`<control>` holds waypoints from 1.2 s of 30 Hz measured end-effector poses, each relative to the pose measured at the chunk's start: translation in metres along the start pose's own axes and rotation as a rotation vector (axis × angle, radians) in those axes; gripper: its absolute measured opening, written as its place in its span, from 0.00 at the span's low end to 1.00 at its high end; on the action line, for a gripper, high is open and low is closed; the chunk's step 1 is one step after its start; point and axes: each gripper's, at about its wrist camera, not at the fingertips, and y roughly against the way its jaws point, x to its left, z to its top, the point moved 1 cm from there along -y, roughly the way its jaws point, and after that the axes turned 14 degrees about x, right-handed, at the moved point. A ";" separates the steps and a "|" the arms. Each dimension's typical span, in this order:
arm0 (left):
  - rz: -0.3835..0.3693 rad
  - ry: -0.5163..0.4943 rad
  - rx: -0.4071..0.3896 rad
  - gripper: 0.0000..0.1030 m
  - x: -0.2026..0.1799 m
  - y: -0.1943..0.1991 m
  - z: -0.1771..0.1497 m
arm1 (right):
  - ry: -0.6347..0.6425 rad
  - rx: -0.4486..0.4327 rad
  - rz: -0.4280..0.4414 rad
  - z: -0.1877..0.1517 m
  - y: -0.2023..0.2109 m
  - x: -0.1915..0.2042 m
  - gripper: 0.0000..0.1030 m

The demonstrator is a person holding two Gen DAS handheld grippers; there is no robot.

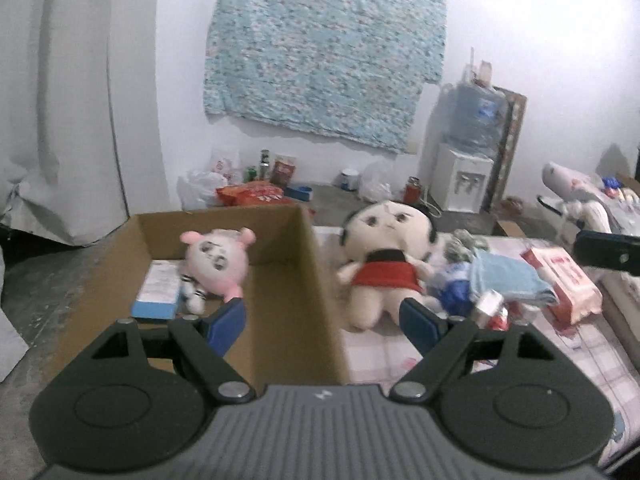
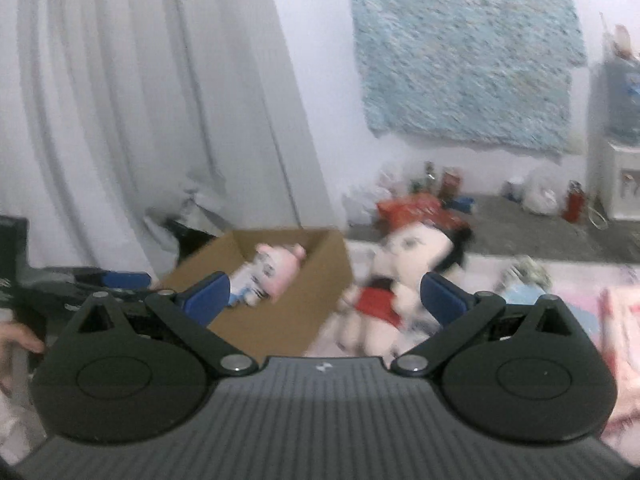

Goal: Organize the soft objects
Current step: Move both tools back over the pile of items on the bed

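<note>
Open brown cardboard box (image 1: 280,280) holding a pink round plush (image 1: 218,264); beside it, on the checked bedspread (image 1: 384,360), the red-dressed cream doll (image 1: 384,264), best approached squarely by the empty, wide-open left tool (image 1: 324,320) and right tool (image 2: 326,300).

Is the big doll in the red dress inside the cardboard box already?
No, the doll in the red dress sits on the bed outside the cardboard box, just past its right wall; only the pink plush is inside.

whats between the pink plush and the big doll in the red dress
The right-hand wall of the cardboard box: the pink plush sits inside it, the doll in the red dress outside on the bed. The left wrist view shows it.
</note>
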 end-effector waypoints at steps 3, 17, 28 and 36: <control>0.007 -0.029 0.013 0.83 -0.025 -0.008 -0.006 | -0.020 0.010 -0.030 -0.028 0.004 -0.018 0.99; 0.007 -0.083 0.041 0.83 -0.097 -0.071 -0.005 | -0.049 -0.082 -0.061 -0.044 -0.034 -0.093 0.99; -0.030 -0.101 -0.007 0.83 -0.128 -0.113 0.001 | -0.146 -0.001 -0.127 -0.043 -0.067 -0.130 0.99; -0.036 -0.096 0.013 0.83 -0.129 -0.136 -0.003 | -0.083 0.057 -0.191 -0.054 -0.067 -0.133 0.99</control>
